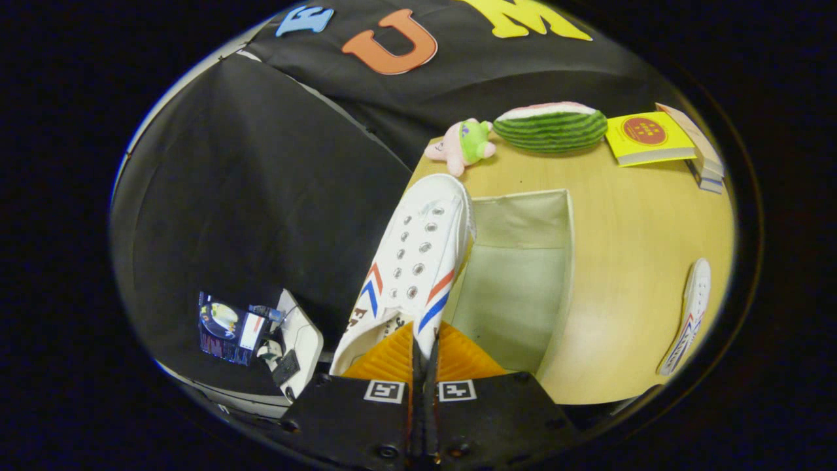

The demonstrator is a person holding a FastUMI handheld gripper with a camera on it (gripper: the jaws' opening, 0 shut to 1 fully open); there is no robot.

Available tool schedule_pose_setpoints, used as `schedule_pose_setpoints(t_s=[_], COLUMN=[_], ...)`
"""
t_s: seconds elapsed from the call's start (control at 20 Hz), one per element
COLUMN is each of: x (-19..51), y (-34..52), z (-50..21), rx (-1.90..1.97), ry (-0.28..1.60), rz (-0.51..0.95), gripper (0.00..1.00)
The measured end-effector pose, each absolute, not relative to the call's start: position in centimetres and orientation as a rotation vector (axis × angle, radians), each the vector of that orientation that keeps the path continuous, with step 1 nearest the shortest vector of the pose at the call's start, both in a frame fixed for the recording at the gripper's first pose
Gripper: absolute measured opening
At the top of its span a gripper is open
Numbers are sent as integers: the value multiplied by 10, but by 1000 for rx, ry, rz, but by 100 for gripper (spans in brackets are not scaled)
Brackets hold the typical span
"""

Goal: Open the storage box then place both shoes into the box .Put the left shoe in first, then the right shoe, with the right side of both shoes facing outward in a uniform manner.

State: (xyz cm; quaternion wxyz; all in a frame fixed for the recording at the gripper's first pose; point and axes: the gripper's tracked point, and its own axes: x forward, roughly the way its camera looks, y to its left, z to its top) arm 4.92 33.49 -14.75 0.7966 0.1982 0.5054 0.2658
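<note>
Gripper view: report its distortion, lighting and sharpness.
Gripper view: fisheye bends the table edges and the open storage box walls into curves; light is even, with a soft sheen on the tabletop beside the box; the shoe pinched in the hand-held gripper is sharp, while the second shoe, near the table edge, is squeezed and slightly soft.

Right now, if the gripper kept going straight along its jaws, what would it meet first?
The gripper is shut on the white canvas shoe with red and blue stripes, which travels with it. Its toe would probably reach the pink plush toy first; depth is unclear, and the open fabric storage box sits just beside.
</note>
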Motion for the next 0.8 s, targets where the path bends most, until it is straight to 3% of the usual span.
schedule_pose_setpoints(t_s=[0.8], x=[81], y=[326], z=[-199], rx=[659], ry=[1105], rz=[444], gripper=[6])
